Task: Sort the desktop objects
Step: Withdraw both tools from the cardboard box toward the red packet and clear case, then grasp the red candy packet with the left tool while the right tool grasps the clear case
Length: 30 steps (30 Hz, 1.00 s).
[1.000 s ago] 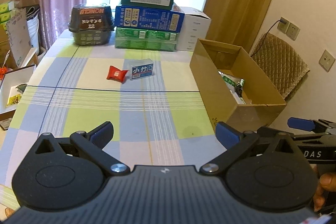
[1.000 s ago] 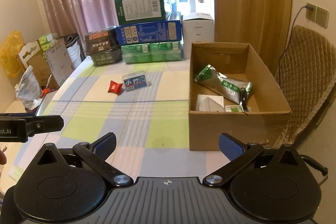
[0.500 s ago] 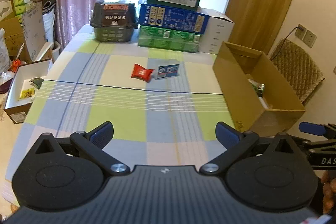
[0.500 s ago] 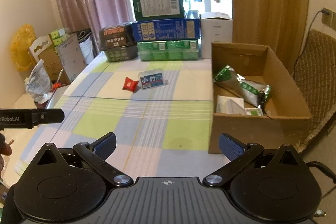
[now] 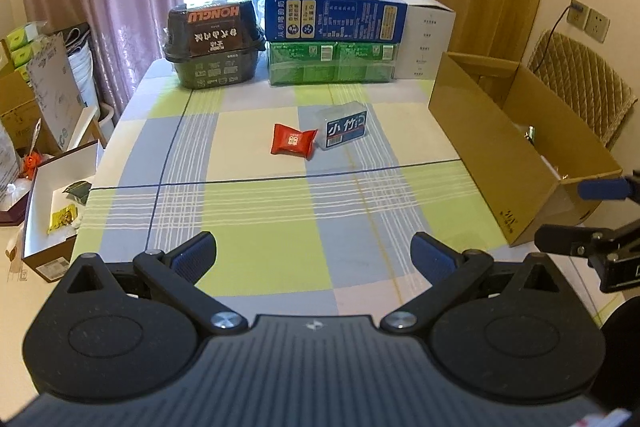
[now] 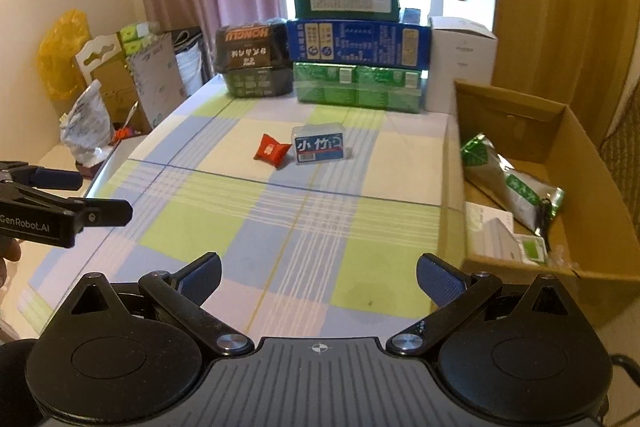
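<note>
A small red packet point(image 5: 293, 143) and a clear box with a blue label point(image 5: 343, 128) lie side by side, touching or nearly so, near the middle of a bench covered in a blue, green and cream checked cloth point(image 5: 260, 219). To their right, at the bench's edge, stands an open cardboard box point(image 6: 592, 195) holding a green-and-silver pouch point(image 6: 510, 183) and small white cartons. Behind the two items, stacked green and blue cartons point(image 5: 334, 31), a dark lidded tub point(image 5: 214, 43) and a white box point(image 5: 424, 35) line the far edge before a curtained window. The left hand-held gripper point(image 5: 314, 257) and right hand-held gripper point(image 6: 318, 273) both hover over the near edge, fingers spread apart and holding nothing, well apart from the packet and box.
</note>
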### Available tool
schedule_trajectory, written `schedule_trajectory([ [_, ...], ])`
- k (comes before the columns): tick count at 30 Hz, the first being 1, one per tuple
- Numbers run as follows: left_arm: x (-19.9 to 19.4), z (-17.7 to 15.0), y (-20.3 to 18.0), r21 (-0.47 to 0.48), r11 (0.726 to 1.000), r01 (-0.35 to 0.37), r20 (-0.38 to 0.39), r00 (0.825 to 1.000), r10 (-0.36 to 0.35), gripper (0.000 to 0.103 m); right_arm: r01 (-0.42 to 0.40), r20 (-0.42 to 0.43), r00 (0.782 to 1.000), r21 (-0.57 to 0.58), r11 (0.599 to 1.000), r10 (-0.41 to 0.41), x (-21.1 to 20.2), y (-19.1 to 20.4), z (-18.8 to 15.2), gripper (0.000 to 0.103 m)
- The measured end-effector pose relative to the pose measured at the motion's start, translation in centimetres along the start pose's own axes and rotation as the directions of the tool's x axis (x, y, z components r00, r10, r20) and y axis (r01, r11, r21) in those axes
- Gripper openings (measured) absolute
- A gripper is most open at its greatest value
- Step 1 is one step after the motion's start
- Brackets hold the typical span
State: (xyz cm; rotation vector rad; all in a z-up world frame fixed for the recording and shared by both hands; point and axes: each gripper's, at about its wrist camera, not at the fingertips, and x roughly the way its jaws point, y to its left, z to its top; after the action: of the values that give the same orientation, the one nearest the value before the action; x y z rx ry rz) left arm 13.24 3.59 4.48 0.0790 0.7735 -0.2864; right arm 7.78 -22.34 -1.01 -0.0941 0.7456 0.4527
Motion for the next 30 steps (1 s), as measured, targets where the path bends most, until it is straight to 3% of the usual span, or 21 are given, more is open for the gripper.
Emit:
schedule_trajectory([
  [10, 3.8, 1.1, 0.7, 0.171, 0.984, 0.059, -0.015, 0.998, -0.057, 0.101, -0.04, -0.029, 0.999, -0.114, 0.993, 0.037, 4.1, 0.1, 2.3, 0.101],
  [14, 5.3, 2.0, 1.1, 0.285, 0.955, 0.086, -0.024, 0.996, -0.083, 0.101, -0.044, -0.035, 0.999, -0.233, 0.972, 0.037, 5.7, 0.1, 3.7, 0.101],
  [17, 6.7, 3.0, 1.5, 0.389, 0.916, 0.094, -0.033, 0.996, -0.088, 0.101, -0.049, -0.038, 0.999, -0.353, 0.934, 0.038, 6.9, 0.3, 4.8, 0.101],
  [19, 7.6, 3.5, 1.5, 0.461, 0.88, 0.118, -0.043, 0.993, -0.11, 0.101, -0.058, -0.053, 0.998, -0.427, 0.903, 0.039, 7.9, 0.3, 5.6, 0.101],
  [22, 9.3, 4.2, 1.2, 0.59, 0.794, 0.147, -0.065, 0.989, -0.134, 0.101, -0.095, -0.08, 0.995, -0.533, 0.841, 0.062, 9.6, 0.5, 6.6, 0.101],
  [25, 11.6, 4.5, 0.8, 0.702, 0.694, 0.161, -0.094, 0.987, -0.133, 0.101, -0.143, -0.107, 0.99, -0.646, 0.75, 0.096, 11.5, 0.8, 7.2, 0.101],
  [28, 13.7, 4.7, 0.8, 0.766, 0.62, 0.172, -0.118, 0.985, -0.127, 0.101, -0.175, -0.144, 0.984, -0.737, 0.652, 0.102, 13.7, 1.1, 7.8, 0.101],
  [30, 14.8, 4.8, 0.8, 0.813, 0.554, 0.18, -0.122, 0.983, -0.14, 0.101, -0.194, -0.161, 0.981, -0.784, 0.59, 0.109, 15.0, 1.2, 8.2, 0.101],
])
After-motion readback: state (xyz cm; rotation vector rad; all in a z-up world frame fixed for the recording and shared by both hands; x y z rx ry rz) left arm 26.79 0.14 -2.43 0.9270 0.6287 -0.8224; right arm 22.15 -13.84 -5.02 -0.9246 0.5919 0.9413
